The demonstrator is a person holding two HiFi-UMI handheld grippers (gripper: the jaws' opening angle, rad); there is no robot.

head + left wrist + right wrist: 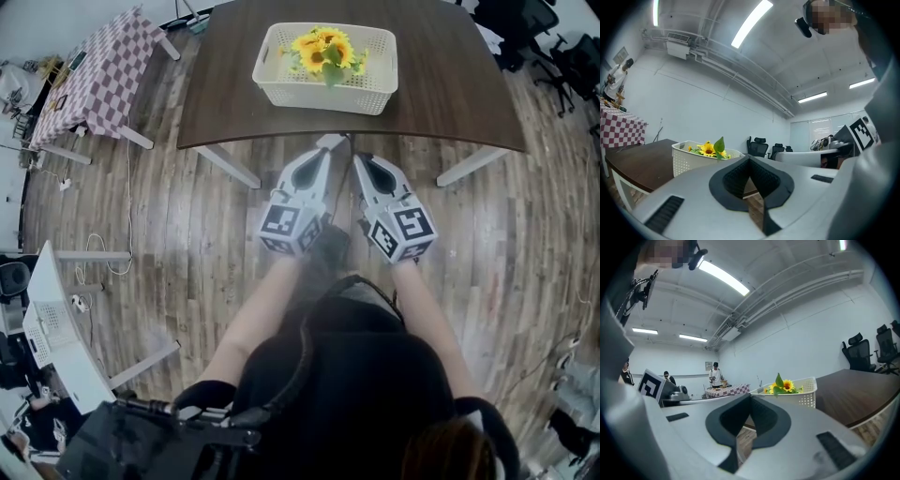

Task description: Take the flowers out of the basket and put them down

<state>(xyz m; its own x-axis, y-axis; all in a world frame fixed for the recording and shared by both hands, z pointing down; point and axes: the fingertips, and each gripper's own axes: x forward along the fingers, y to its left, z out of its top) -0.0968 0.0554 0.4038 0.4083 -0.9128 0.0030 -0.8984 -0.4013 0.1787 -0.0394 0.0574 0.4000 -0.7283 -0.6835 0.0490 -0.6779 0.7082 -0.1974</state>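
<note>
Approach stage, seemingly: left tongs (331, 142) and right tongs (356, 158), both closed empty before the tabletop (441, 84), must next open over the flowers (324, 51) in the basket (323, 95).

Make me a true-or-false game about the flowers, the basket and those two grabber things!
1. The white basket is empty. False: sunflowers lie in it.
2. The basket stands on the dark brown table. True.
3. The left gripper has its fingers together and holds nothing. True.
4. The right gripper grips a flower. False: it is shut and empty, and it is apart from the basket, on the near side of the table.
</note>
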